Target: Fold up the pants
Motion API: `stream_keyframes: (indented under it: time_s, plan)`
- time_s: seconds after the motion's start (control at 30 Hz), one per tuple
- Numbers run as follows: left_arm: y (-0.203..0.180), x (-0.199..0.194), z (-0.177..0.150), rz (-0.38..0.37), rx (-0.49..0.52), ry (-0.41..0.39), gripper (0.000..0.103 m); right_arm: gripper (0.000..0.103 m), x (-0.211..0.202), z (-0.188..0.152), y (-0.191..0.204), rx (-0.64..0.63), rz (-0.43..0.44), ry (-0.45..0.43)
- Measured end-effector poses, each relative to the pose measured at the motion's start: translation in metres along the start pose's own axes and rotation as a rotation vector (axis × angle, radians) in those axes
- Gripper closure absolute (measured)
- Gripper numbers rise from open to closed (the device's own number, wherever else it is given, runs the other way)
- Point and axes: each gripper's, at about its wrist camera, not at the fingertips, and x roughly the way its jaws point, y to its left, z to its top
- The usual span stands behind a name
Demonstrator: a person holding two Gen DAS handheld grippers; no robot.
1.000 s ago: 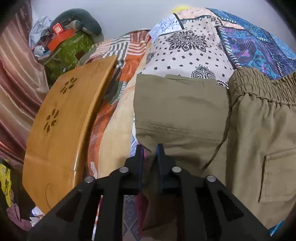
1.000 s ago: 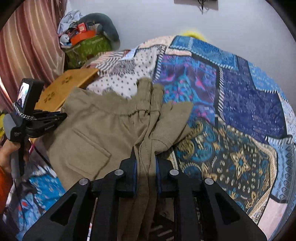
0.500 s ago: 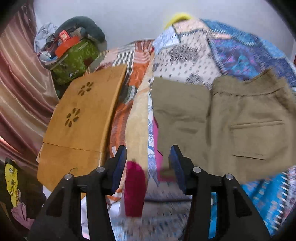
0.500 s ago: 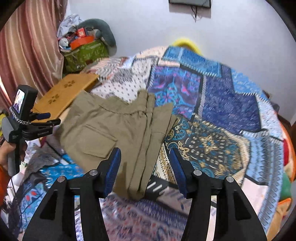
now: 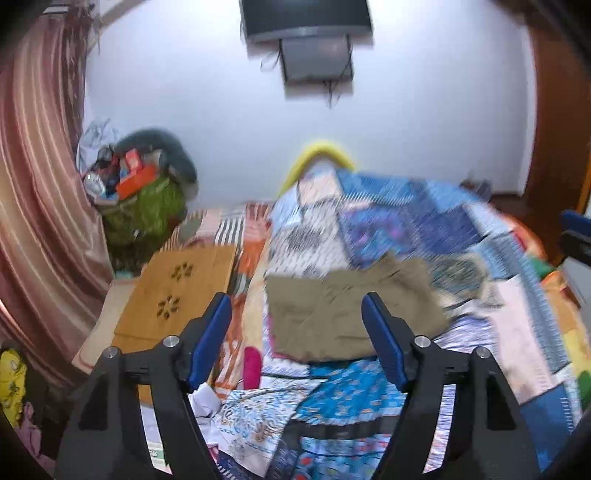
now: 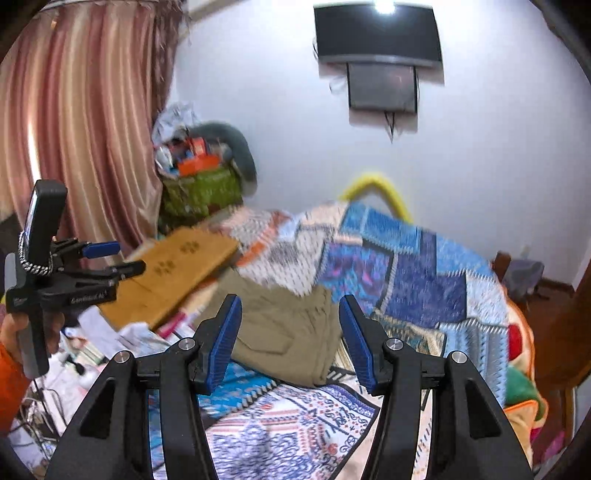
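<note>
The olive pants (image 5: pixel 343 314) lie folded in a compact rectangle on the patchwork bedspread (image 5: pixel 399 229), near its left front edge. They also show in the right wrist view (image 6: pixel 284 328). My left gripper (image 5: pixel 299 339) is open and empty, held back from the pants and above them. My right gripper (image 6: pixel 290 339) is open and empty too, also pulled back from the pants. The left gripper appears from the side in the right wrist view (image 6: pixel 110 258), held in a hand at the far left. Both views are blurred by motion.
A wooden lap table (image 5: pixel 173 299) lies left of the pants. A green bag with clutter (image 5: pixel 144 210) stands in the back left corner by the striped curtain (image 5: pixel 40 192). A TV (image 5: pixel 306 18) hangs on the white wall. Loose cloths and papers (image 5: pixel 255 410) lie below the bed's front edge.
Both grippers let go of the pants, opened wide and drew back and up from the bed. The pants now lie folded on the bedspread.
</note>
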Motion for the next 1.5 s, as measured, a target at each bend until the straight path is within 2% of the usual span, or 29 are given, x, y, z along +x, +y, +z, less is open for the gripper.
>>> stream_keyframes:
  time_s: [0.1, 0.27, 0.43, 0.6, 0.7, 0.8, 0.97, 1.1, 1.23, 1.5]
  plan:
    - [-0.005, -0.050, 0.001, -0.039, -0.013, -0.067, 0.030, 0.052, -0.038, 0.005, 0.015, -0.024, 0.011, -0.064]
    - [-0.012, -0.122, -0.010, -0.062, -0.036, -0.184, 0.028, 0.052, -0.098, 0.002, 0.040, -0.056, 0.024, -0.183]
    - [-0.022, -0.172, -0.031, -0.060, -0.053, -0.283, 0.028, 0.052, -0.142, -0.015, 0.061, -0.064, -0.002, -0.306]
    - [-0.028, -0.204, -0.056, -0.087, -0.080, -0.350, 0.028, 0.052, -0.164, -0.032, 0.077, -0.055, -0.008, -0.363]
    - [-0.031, -0.217, -0.066, -0.079, -0.079, -0.377, 0.021, 0.052, -0.169, -0.036, 0.080, -0.039, -0.006, -0.384]
    - [-0.033, -0.227, -0.073, -0.064, -0.075, -0.404, 0.010, 0.051, -0.172, -0.036, 0.082, -0.029, -0.008, -0.395]
    - [-0.032, -0.234, -0.079, -0.066, -0.091, -0.422, 0.001, 0.028, -0.177, -0.040, 0.085, -0.014, -0.019, -0.410]
    - [-0.031, -0.235, -0.080, -0.066, -0.105, -0.428, 0.000, 0.017, -0.182, -0.045, 0.088, 0.000, -0.022, -0.417]
    - [-0.033, -0.233, -0.083, -0.061, -0.107, -0.422, 0.000, 0.000, -0.183, -0.046, 0.090, -0.005, -0.044, -0.420]
    - [-0.034, -0.230, -0.083, -0.063, -0.107, -0.415, 0.000, 0.000, -0.182, -0.052, 0.088, 0.001, -0.046, -0.405]
